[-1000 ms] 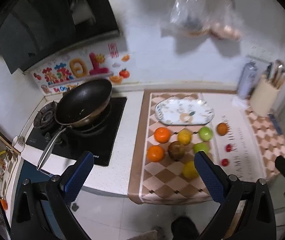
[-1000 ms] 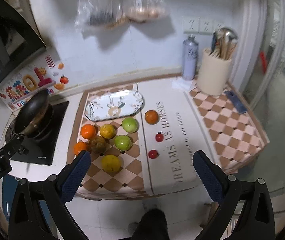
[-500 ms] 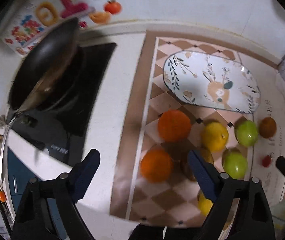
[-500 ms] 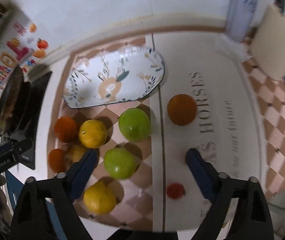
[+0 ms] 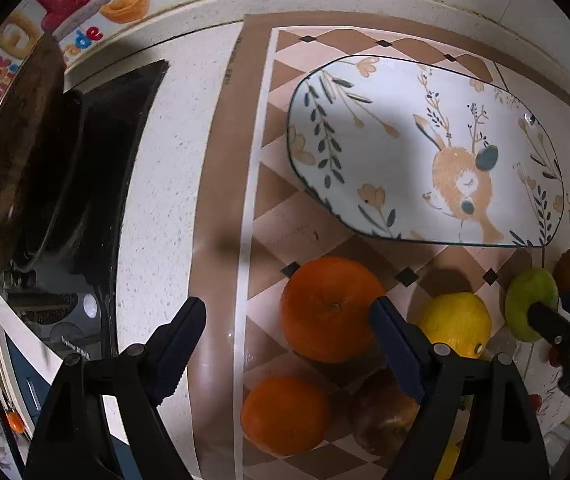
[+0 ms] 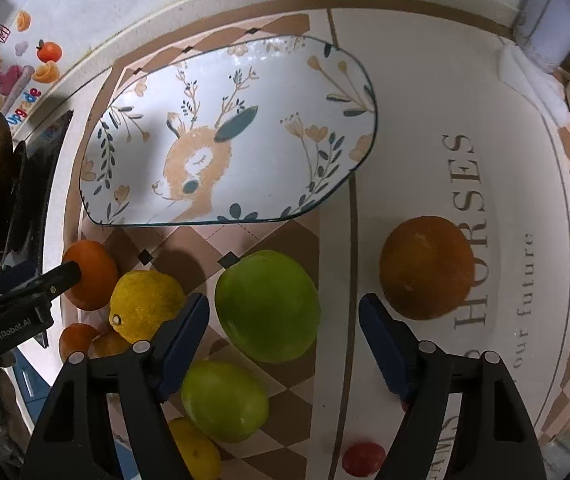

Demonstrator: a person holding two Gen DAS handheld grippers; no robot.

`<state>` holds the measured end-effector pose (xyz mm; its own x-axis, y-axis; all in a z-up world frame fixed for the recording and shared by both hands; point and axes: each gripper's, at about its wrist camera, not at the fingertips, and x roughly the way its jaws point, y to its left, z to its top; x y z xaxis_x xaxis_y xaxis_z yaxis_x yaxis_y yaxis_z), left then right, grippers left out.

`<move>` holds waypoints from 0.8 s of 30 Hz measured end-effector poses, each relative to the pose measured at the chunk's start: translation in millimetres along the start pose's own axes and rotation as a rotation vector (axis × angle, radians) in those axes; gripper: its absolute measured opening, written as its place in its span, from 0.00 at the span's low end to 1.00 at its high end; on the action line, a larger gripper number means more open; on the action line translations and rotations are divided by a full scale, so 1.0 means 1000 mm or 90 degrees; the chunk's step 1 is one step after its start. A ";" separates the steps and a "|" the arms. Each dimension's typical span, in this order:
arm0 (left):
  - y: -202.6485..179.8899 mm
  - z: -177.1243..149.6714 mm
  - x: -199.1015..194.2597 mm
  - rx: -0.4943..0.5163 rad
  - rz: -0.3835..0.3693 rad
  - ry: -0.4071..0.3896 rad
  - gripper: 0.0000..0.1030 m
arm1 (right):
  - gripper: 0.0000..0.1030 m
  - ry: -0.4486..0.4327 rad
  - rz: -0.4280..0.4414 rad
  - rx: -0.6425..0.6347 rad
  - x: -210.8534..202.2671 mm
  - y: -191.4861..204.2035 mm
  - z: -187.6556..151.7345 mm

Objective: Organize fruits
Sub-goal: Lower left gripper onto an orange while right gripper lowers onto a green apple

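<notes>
A white wall [image 6: 133, 4] with bright stickers [image 5: 81, 4] backs the speckled pale counter [image 5: 173, 152]; a black hob [image 5: 97, 184] sits left, perhaps under a dark pan [image 5: 17, 152].

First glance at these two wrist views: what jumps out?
The empty deer-print plate at the back of the checkered mat, with bright fruit crowded just in front of it. The right gripper, closing, frames a big green apple; the left gripper, also closing, frames an orange. Neither is touching yet.
</notes>
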<state>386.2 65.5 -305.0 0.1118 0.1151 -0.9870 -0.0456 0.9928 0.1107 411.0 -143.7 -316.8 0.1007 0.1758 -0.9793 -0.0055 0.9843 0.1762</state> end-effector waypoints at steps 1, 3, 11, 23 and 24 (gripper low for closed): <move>-0.002 0.002 0.001 0.003 -0.001 0.002 0.82 | 0.76 0.004 0.001 -0.001 0.002 0.001 0.001; -0.007 0.003 0.004 0.013 -0.001 0.008 0.82 | 0.76 0.010 0.001 -0.004 0.007 0.003 0.003; -0.017 0.006 0.014 0.032 -0.023 0.015 0.76 | 0.71 0.025 0.007 -0.002 0.019 0.005 0.007; -0.026 0.003 0.018 0.048 -0.031 0.006 0.61 | 0.64 0.035 0.012 -0.008 0.026 0.009 0.002; -0.026 0.003 0.018 0.048 -0.032 0.005 0.61 | 0.64 0.035 0.013 -0.007 0.027 0.010 0.001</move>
<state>392.5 42.2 -325.0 0.1035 0.0659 -0.9924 0.0341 0.9970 0.0698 414.7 -128.9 -341.4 0.0456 0.1954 -0.9797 -0.0176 0.9807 0.1948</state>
